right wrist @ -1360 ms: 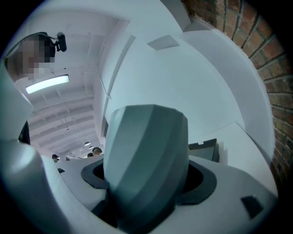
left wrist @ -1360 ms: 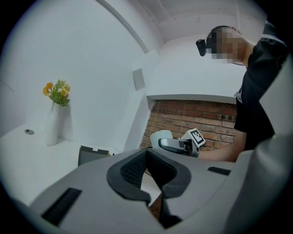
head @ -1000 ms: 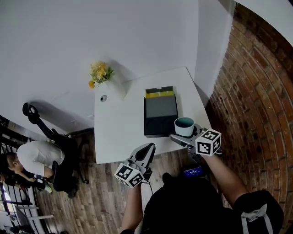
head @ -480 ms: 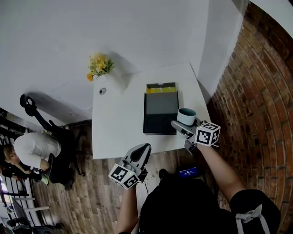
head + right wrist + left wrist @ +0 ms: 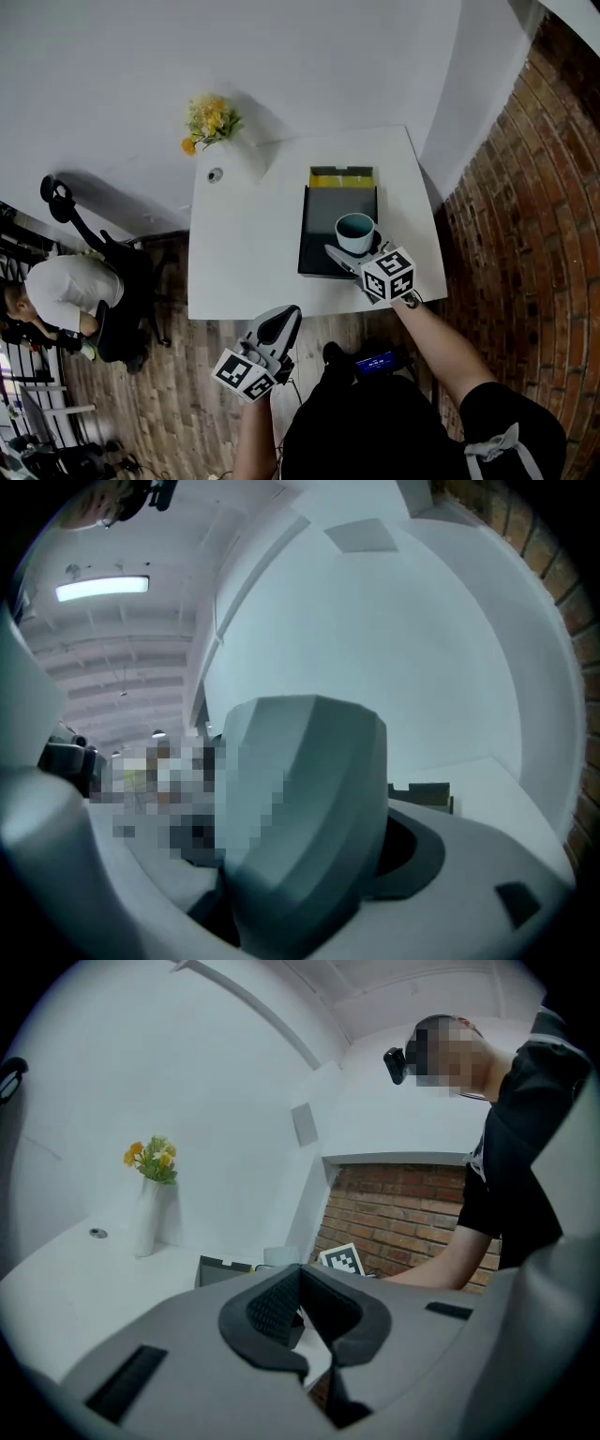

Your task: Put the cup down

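- The right gripper point(image 5: 356, 251) is gripping the cup point(image 5: 354, 231), its jaws spread wide around the teal body with one jaw on each side.
- In the right gripper view the cup point(image 5: 305, 799) is filling the gap between the jaws of the right gripper point(image 5: 309, 874) and standing upright.
- The cup is hanging over the black tray point(image 5: 323, 246), toward the tray's 4 o'clock corner; I cannot tell whether its base is touching the tray.
- The tray is lying on the white table point(image 5: 244, 244), right of centre, with a yellow strip point(image 5: 339, 178) showing at its 12 o'clock end.
- The left gripper point(image 5: 281, 323) is hovering off the table's 6 o'clock edge, over the wooden floor point(image 5: 187, 394), and pointing toward 1 o'clock.
- In its own view the left gripper point(image 5: 300, 1283) is showing its dark pads pressed together with nothing between them.
- A vase of yellow flowers point(image 5: 211, 122) is standing at the table's 11 o'clock corner.
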`<state>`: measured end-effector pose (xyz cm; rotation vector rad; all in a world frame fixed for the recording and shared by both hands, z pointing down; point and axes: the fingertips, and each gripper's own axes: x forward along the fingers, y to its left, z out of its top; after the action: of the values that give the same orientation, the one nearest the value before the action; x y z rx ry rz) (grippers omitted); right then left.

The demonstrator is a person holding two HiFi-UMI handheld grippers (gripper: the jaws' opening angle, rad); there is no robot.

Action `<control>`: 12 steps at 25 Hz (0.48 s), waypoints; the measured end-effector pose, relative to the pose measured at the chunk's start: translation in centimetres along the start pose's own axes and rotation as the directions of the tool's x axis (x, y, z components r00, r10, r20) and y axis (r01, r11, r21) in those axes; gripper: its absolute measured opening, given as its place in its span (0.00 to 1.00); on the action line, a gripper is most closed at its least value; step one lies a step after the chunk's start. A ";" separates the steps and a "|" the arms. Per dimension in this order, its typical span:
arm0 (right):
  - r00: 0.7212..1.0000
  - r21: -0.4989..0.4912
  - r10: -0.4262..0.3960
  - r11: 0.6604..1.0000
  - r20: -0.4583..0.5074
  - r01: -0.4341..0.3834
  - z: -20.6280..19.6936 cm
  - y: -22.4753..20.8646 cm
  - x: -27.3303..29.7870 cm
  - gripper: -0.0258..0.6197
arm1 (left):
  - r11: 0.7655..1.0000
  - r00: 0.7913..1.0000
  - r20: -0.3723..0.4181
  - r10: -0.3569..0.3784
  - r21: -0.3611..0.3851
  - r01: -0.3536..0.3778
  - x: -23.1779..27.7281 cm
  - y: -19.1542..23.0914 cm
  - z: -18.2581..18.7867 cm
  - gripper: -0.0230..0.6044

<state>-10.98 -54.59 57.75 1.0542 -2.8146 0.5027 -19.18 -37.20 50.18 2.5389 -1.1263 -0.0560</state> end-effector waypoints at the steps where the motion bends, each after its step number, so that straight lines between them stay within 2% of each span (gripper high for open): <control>1: 1.000 -0.027 -0.004 1.000 -0.002 0.004 -0.1 0.0 0.5 0.65 | 1.000 1.000 0.001 0.009 -0.003 -0.009 -0.3 0.2 0.0 0.05; 6: 0.999 -0.129 -0.032 0.991 -0.011 0.030 -1.0 -0.1 2.0 0.65 | 0.999 0.999 0.000 0.045 -0.023 -0.045 -1.3 1.1 -0.4 0.05; 12: 0.998 -0.248 -0.019 0.969 -0.067 0.002 -1.9 1.0 1.9 0.65 | 0.998 0.999 0.000 0.044 -0.035 -0.044 -1.0 1.2 -0.8 0.05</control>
<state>-13.12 -54.48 59.68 0.9810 -2.7194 0.1748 -20.52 -36.96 51.18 2.4822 -1.1707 -0.0652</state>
